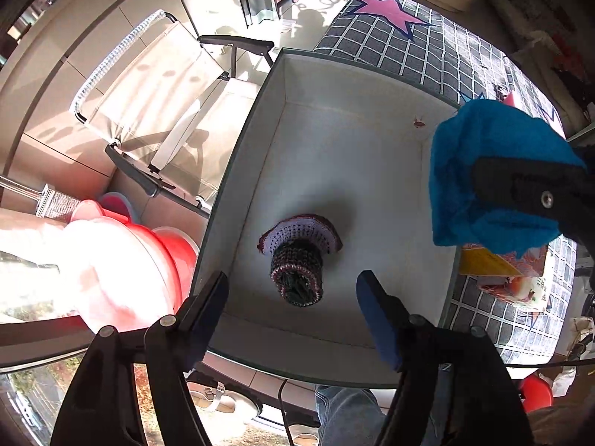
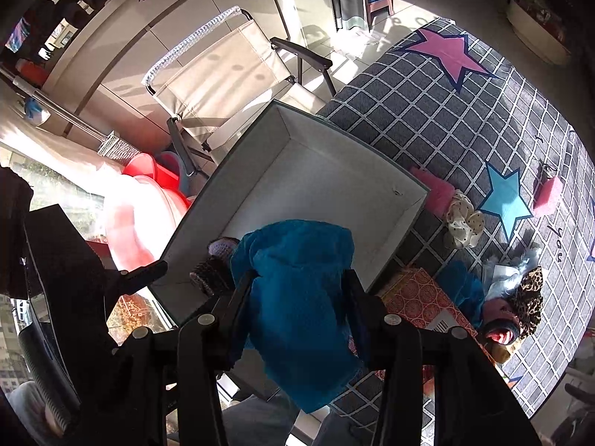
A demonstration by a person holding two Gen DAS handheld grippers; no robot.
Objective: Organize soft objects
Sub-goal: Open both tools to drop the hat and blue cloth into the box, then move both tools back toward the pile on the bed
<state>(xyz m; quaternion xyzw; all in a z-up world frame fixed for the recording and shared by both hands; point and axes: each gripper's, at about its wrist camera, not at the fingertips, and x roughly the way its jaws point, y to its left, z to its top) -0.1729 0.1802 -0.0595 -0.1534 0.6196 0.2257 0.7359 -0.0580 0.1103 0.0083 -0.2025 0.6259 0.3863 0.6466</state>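
Grey checked cloth with stars covers the table point(image 2: 465, 119). On its left edge sits a big white box point(image 1: 260, 141). Over the box's right side hangs a fluffy blue cloth point(image 2: 297, 297), squeezed tight in the right gripper point(image 2: 297, 278). The left gripper point(image 1: 292, 290) is spread wide, holding nothing, above a small knitted hat point(image 1: 299, 260) on the box floor near its front wall.

Box point(image 1: 372, 74) on the table point(image 2: 483, 119), at its left edge. Inside the box, near its front wall: knitted piece point(image 1: 297, 264). Above the box's right wall: cloth point(image 1: 494, 174). Right of the box, on the table: packet point(image 2: 420, 293), then a heap of soft things point(image 2: 520, 297). Left of the box, on the floor: folding chair point(image 1: 156, 100).
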